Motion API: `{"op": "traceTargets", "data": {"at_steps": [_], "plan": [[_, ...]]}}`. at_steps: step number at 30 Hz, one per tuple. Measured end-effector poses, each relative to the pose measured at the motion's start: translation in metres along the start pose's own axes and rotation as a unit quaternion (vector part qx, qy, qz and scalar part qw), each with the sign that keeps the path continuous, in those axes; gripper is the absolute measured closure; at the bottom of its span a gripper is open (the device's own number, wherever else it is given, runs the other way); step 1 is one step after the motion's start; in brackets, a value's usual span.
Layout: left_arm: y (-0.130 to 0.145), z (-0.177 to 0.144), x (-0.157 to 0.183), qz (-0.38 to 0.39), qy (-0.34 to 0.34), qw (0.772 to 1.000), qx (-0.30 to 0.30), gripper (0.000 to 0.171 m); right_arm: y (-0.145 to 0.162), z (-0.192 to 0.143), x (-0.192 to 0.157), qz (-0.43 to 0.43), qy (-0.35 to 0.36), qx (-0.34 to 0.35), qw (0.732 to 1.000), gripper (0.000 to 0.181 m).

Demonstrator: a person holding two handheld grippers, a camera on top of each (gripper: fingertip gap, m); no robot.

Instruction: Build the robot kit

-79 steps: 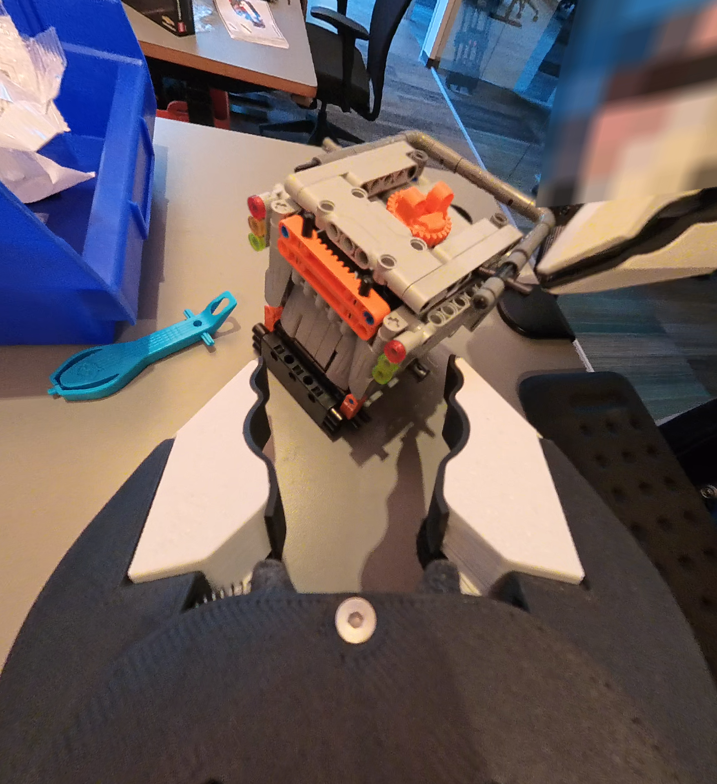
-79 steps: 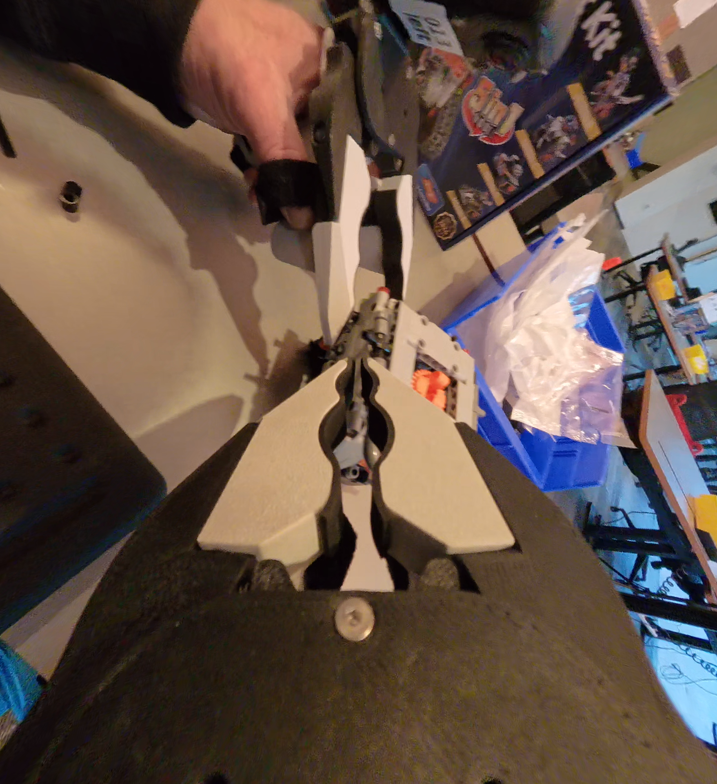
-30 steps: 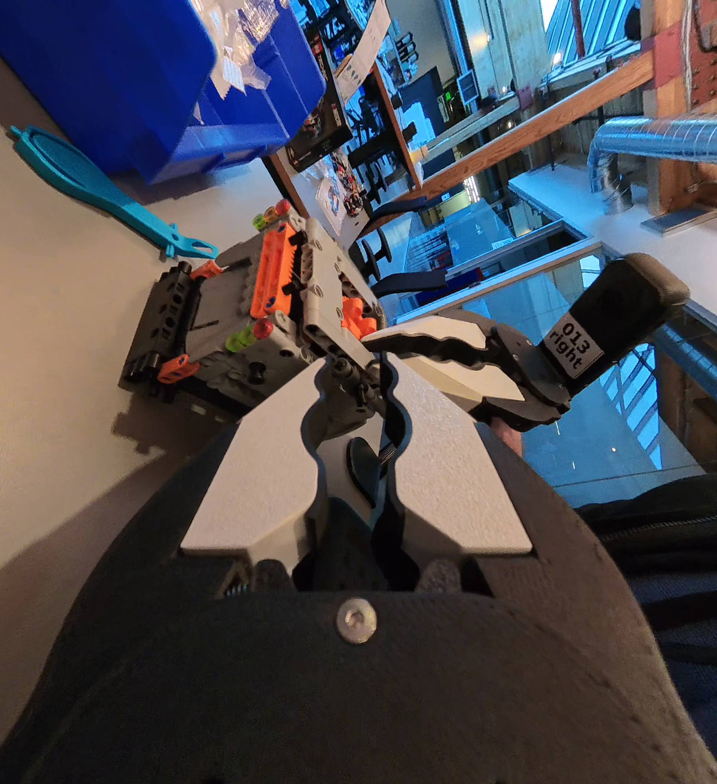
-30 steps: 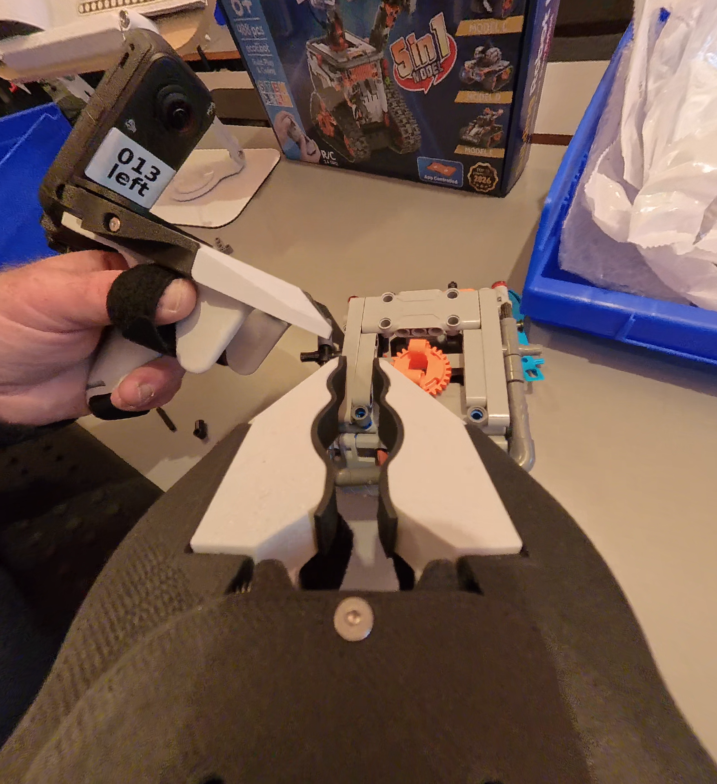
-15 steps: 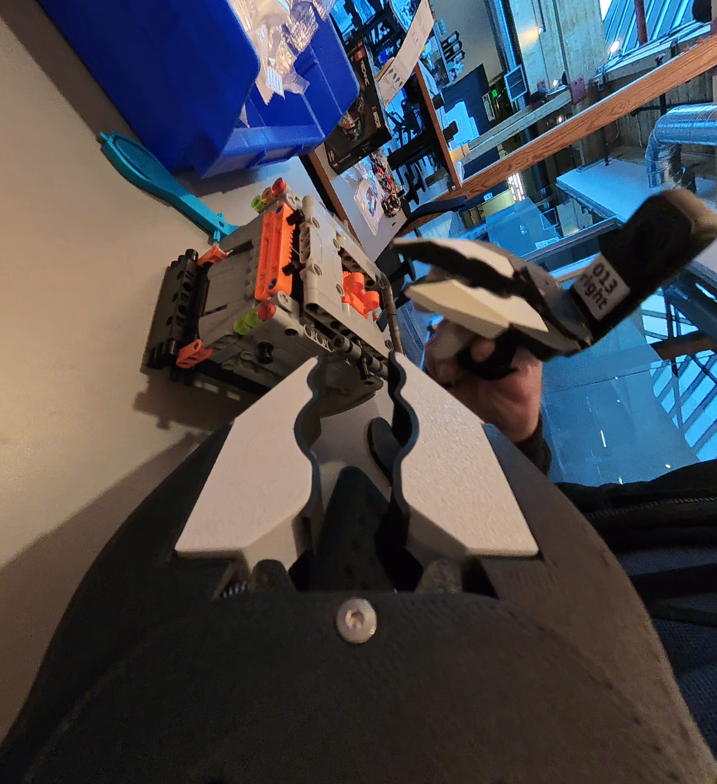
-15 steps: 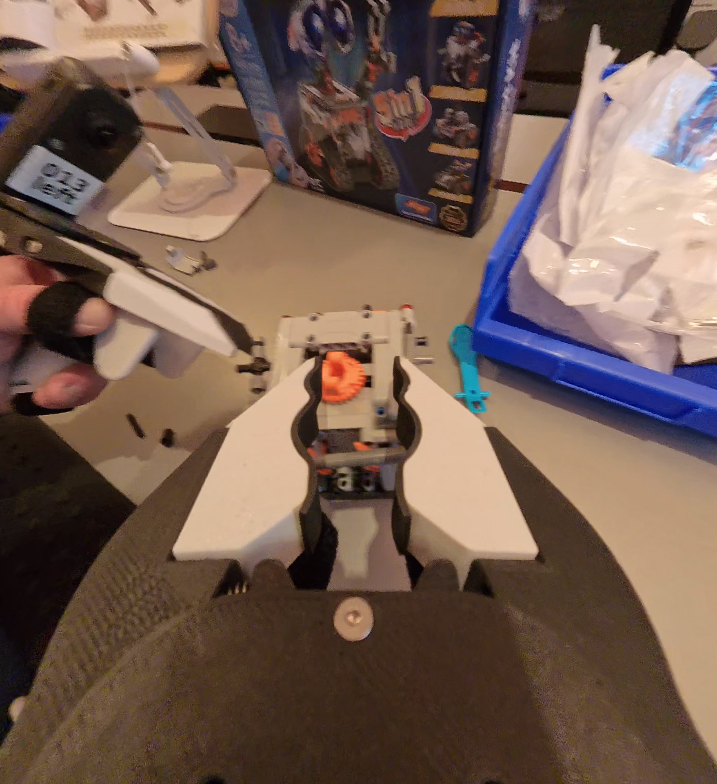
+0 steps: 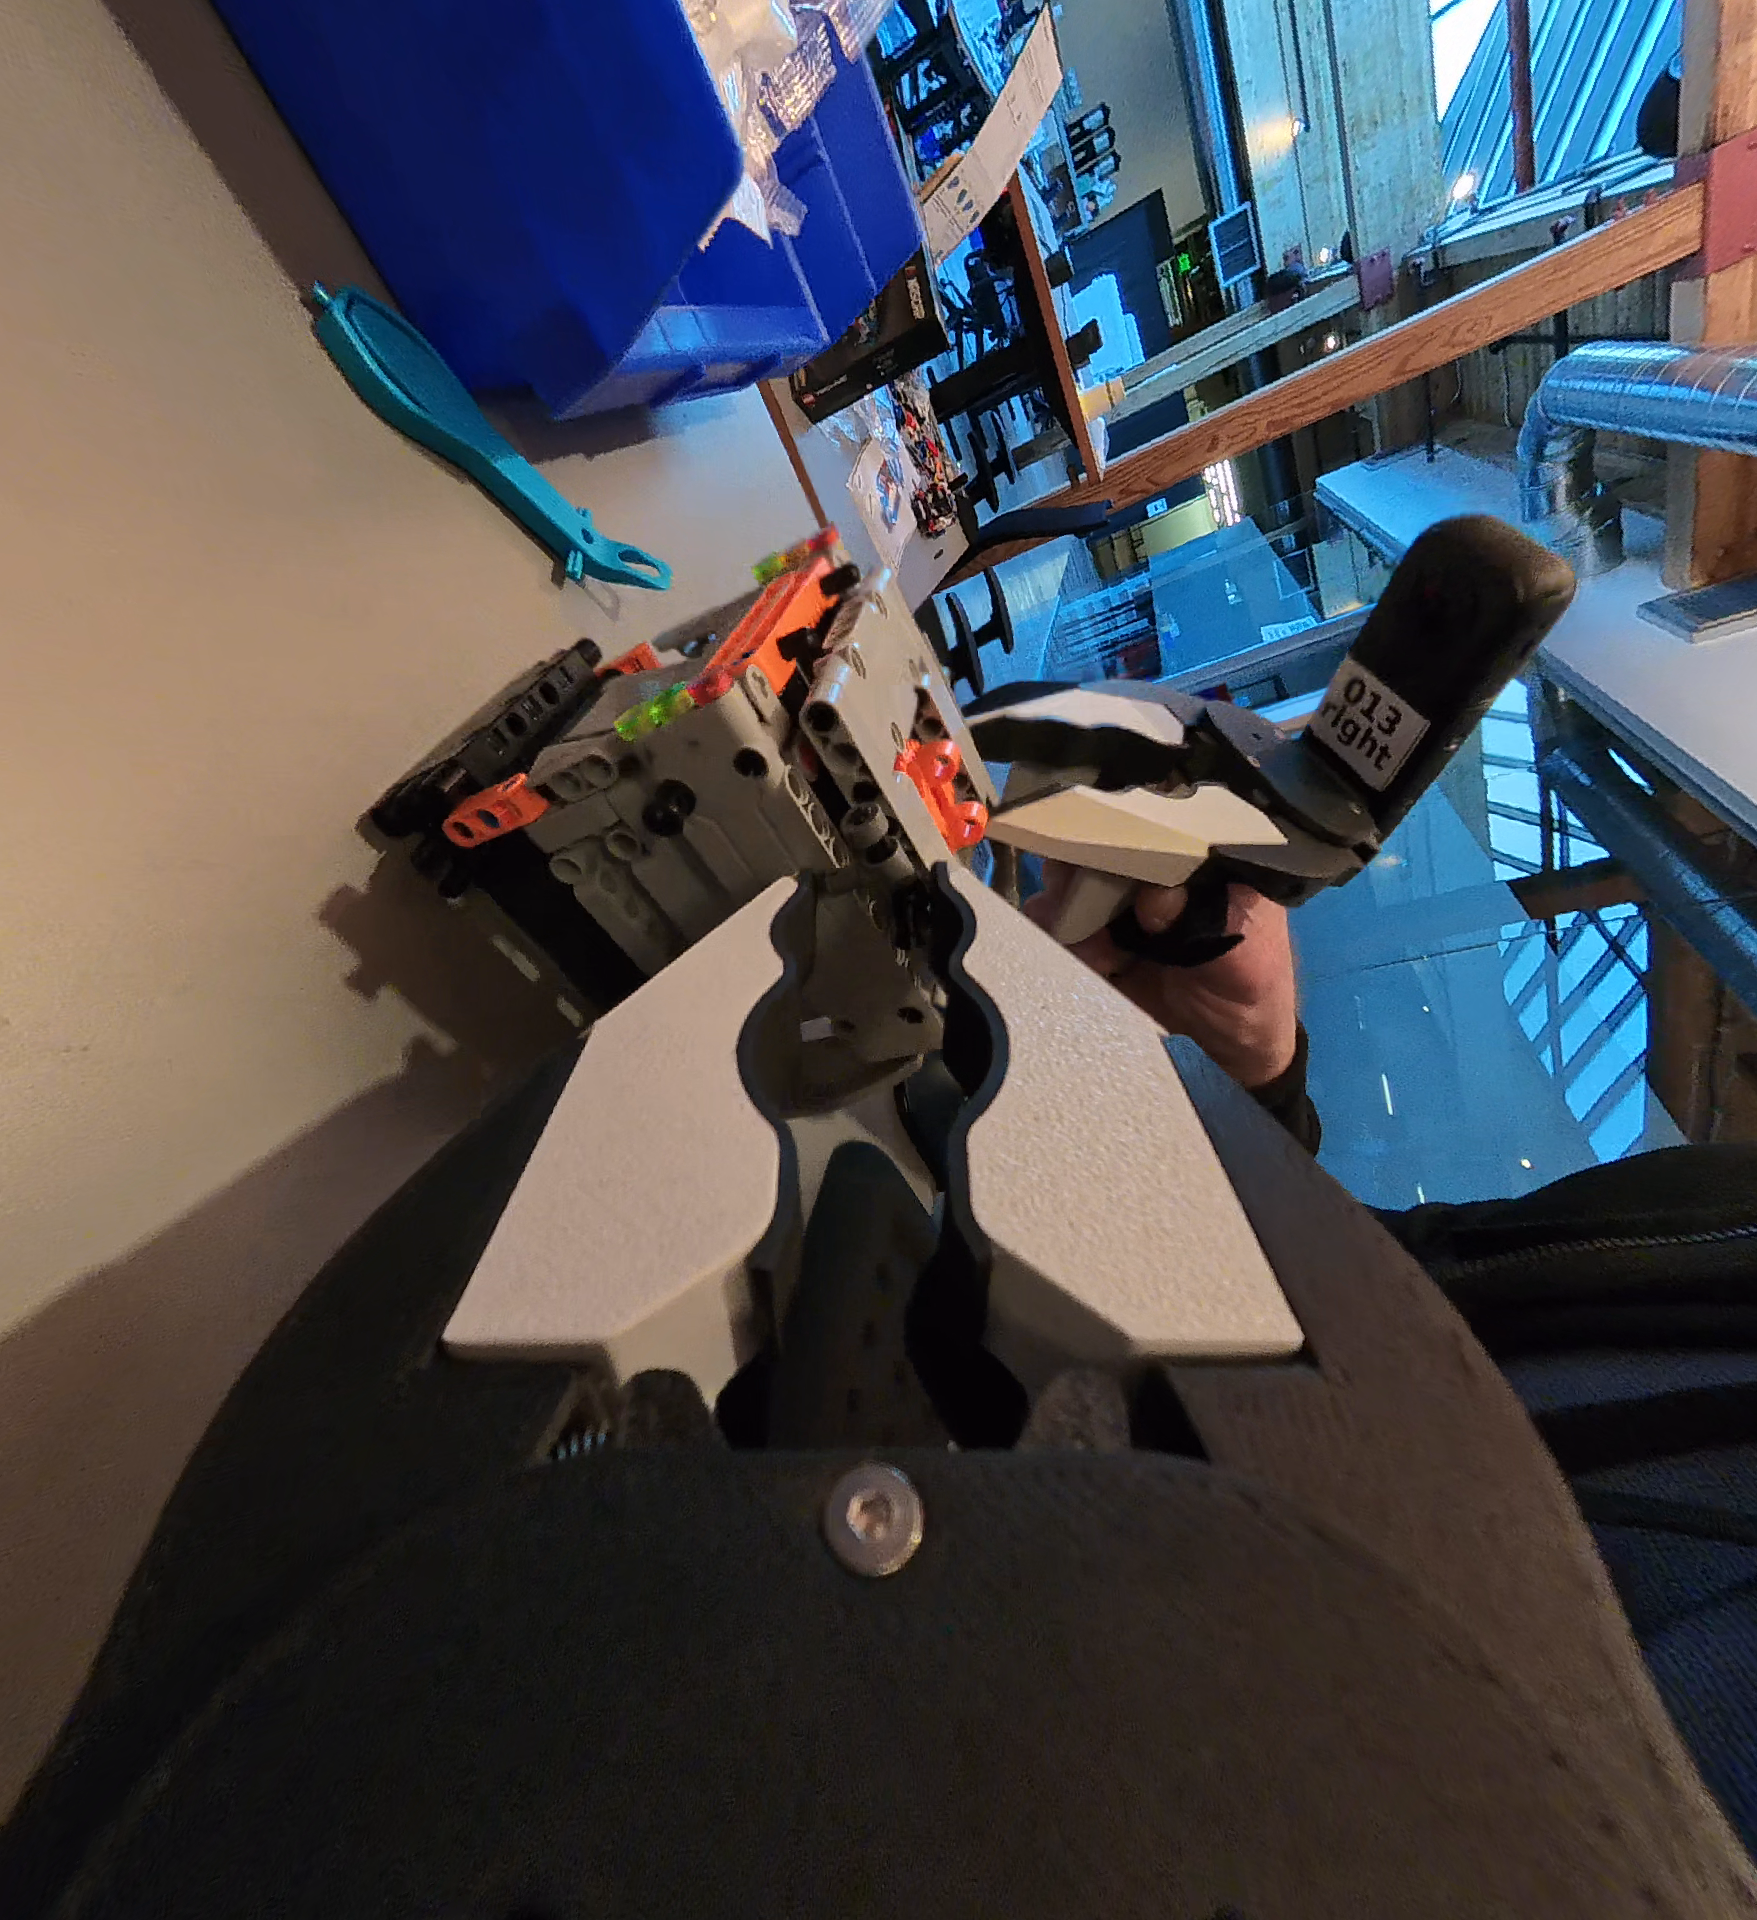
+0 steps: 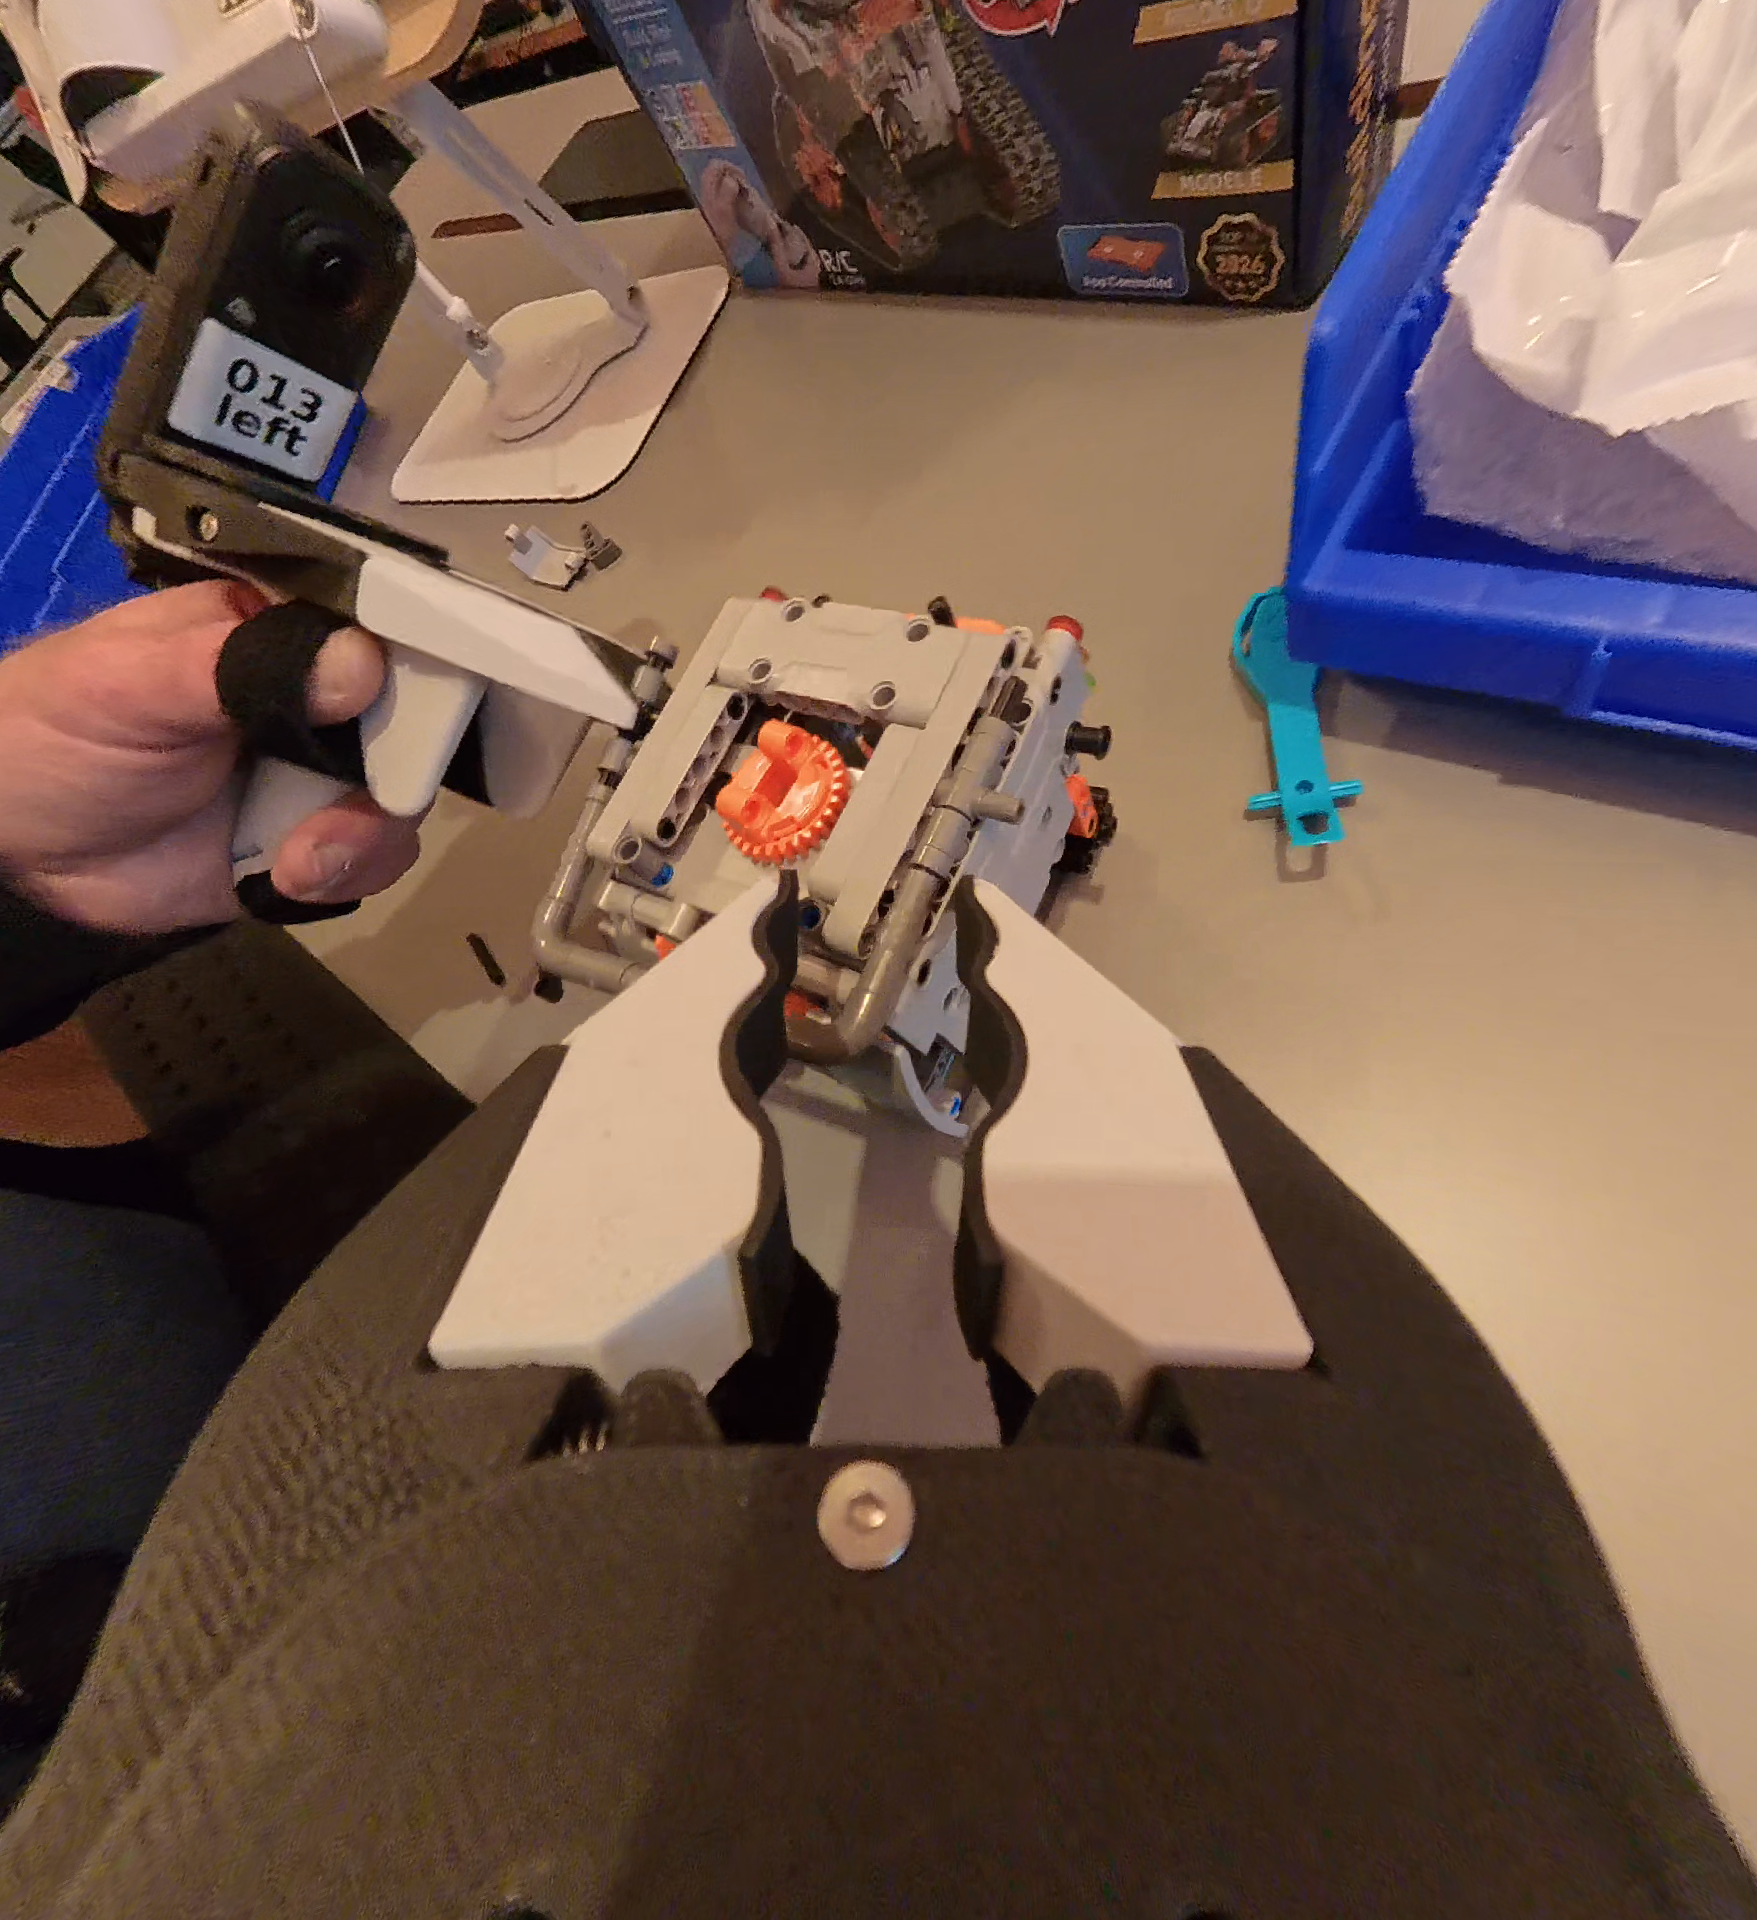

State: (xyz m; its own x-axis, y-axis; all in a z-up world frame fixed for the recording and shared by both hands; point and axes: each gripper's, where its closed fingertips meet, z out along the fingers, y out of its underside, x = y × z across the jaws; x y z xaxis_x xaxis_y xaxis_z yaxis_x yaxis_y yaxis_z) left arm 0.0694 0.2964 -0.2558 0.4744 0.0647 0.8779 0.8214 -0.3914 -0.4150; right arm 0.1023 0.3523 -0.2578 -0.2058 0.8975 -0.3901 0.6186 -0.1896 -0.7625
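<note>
A grey, orange and black brick model sits on the grey table, with an orange gear in its top frame. My left gripper is turned on its side, its jaws closed narrowly on black pins at a corner of the model. In the right wrist view a hand holds it, and the left gripper touches the model's left corner. My right gripper is open, with the model's bent grey tube corner between its fingers. It also shows in the left wrist view, jaws apart at the model's top.
A teal brick tool lies right of the model, beside a blue bin of white bags. A toy kit box and a white stand base are behind. Small loose parts and a black perforated pad lie left. About 7 centimeters separates my left fingertips from my right.
The model has turned on the table. My left gripper's jaws have narrowed onto its corner. My right gripper has come lower and closer, over the tube corner, still open.
</note>
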Motion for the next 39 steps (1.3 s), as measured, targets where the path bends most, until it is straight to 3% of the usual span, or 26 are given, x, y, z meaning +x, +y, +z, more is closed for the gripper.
{"op": "traceTargets", "data": {"at_steps": [11,16,19,25,28,35,39], "plan": [[-0.001,-0.01,0.0,0.011,0.017,1.0,-0.02,0.157,0.01,-0.002,-0.018,0.018,-0.038,0.001,0.999,0.152],[0.001,-0.013,0.0,-0.001,0.06,0.998,-0.01,0.158,0.011,-0.002,-0.02,0.016,-0.045,-0.006,0.999,0.152],[-0.003,-0.018,0.012,-0.008,0.132,0.991,0.012,0.158,0.012,-0.001,-0.023,0.023,-0.063,-0.012,0.998,0.155],[0.003,-0.02,0.012,0.008,0.129,0.992,-0.012,0.157,0.011,0.001,-0.024,0.016,-0.065,-0.015,0.998,0.156],[0.0,-0.025,0.014,0.012,0.148,0.989,0.004,0.157,0.006,-0.002,-0.017,0.013,-0.051,-0.009,0.999,0.158],[0.002,-0.028,0.014,0.007,0.159,0.987,0.001,0.155,-0.01,-0.009,-0.015,-0.063,0.002,0.011,0.998,0.155],[0.003,-0.026,0.014,0.022,0.145,0.989,-0.011,0.152,-0.025,-0.008,-0.038,-0.108,-0.022,0.024,0.994,0.158]]}}
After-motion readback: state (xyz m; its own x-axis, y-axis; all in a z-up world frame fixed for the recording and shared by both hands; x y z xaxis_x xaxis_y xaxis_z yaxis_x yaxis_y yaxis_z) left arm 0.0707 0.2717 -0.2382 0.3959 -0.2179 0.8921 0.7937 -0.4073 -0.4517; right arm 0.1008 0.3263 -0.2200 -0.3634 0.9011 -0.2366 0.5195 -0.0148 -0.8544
